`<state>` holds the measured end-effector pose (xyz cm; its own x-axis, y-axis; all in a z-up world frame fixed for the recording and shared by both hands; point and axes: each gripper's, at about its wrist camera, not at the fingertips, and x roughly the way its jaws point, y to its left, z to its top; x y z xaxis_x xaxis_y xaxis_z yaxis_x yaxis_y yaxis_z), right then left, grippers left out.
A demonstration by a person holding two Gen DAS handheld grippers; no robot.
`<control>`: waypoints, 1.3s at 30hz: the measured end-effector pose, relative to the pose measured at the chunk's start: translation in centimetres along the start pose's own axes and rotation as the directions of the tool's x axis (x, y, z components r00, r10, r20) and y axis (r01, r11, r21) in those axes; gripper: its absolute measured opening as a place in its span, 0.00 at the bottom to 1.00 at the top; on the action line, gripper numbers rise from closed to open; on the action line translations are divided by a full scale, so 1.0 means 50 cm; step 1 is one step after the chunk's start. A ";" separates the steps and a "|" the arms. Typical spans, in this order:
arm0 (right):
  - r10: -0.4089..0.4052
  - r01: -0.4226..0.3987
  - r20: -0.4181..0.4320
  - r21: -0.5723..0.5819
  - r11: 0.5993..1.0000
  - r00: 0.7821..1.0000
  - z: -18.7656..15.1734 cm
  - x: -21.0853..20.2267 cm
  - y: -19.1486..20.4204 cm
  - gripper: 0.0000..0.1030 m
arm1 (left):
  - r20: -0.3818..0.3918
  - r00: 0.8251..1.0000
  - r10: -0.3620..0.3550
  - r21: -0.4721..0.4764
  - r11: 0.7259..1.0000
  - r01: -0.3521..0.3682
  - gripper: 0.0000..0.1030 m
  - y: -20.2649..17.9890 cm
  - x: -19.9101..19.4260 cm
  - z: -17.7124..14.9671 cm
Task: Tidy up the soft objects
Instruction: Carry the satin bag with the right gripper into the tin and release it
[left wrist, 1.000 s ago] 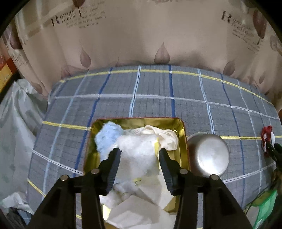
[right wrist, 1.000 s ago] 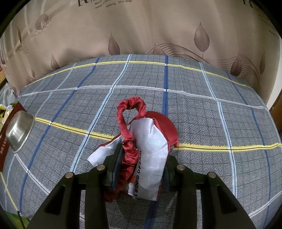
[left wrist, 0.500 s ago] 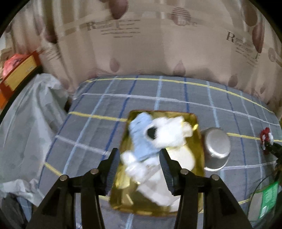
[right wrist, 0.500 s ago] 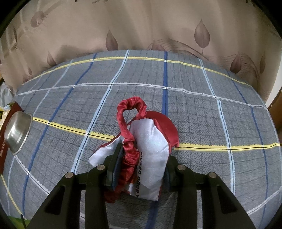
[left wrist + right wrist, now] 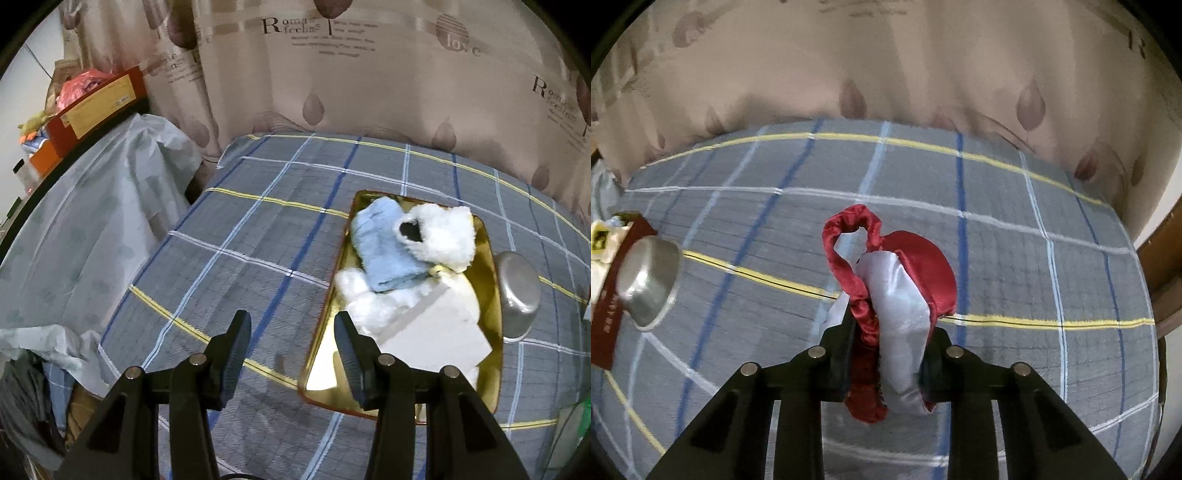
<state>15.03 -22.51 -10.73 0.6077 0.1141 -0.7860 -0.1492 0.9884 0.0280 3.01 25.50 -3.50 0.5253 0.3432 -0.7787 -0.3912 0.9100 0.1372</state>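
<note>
At the far left of the left wrist view, a pale plastic sheet (image 5: 92,206) drapes over a surface beside the bed, with a red box (image 5: 98,105) behind it. The checked bedspread (image 5: 258,236), grey with blue, white and yellow lines, fills the middle. The left gripper (image 5: 292,343) hangs over bare bedspread with its jaws apart and nothing between them; its right finger overlaps the near left edge of a gold tin tray (image 5: 493,266). In the tray lie a light blue fluffy cloth (image 5: 384,251), a white fluffy pouch (image 5: 443,236) with a dark opening, overlapping the blue cloth's right side, more white fluff nearer the camera, and a flat white folded piece (image 5: 439,328). Just right of the tray, touching its edge, a metal bowl (image 5: 519,291) sits upside down.

In the right wrist view the same bowl (image 5: 646,284) and a dark red side of the tray (image 5: 609,321) show at the far left edge. In the middle, the right gripper (image 5: 886,350) has just been closing and is clenched on a satin bundle (image 5: 897,295): shiny dark red cloth with a ruffled band, wrapped around a pale silver-white panel. A red loop stands up from the top of the bundle, and its lower end hangs below the pads. The bundle sits well apart from the tray, over the bedspread near a yellow line. A beige curtain (image 5: 886,66) with leaf shapes closes off the back.
</note>
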 end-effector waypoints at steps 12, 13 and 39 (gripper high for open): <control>0.175 -0.163 0.044 -0.196 0.967 0.984 0.050 -0.123 0.247 0.24 | 0.019 1.000 -0.009 -0.066 0.998 0.010 0.46 0.036 -0.003 -0.021; 0.188 -0.175 0.044 -0.215 0.961 0.981 0.052 -0.131 0.274 0.24 | 0.022 1.000 -0.009 -0.070 0.998 0.010 0.46 0.039 -0.004 -0.021; 0.456 -0.444 -0.052 -0.352 0.824 0.888 0.083 -0.085 0.740 0.24 | 0.038 0.999 0.004 -0.109 0.994 0.000 0.46 0.067 -0.009 -0.026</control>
<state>10.15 14.01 -3.79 0.4313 0.5470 -0.7175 -0.6669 0.7289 0.1548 0.49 28.10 -3.50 0.5519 0.3554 -0.7544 -0.4713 0.8792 0.0694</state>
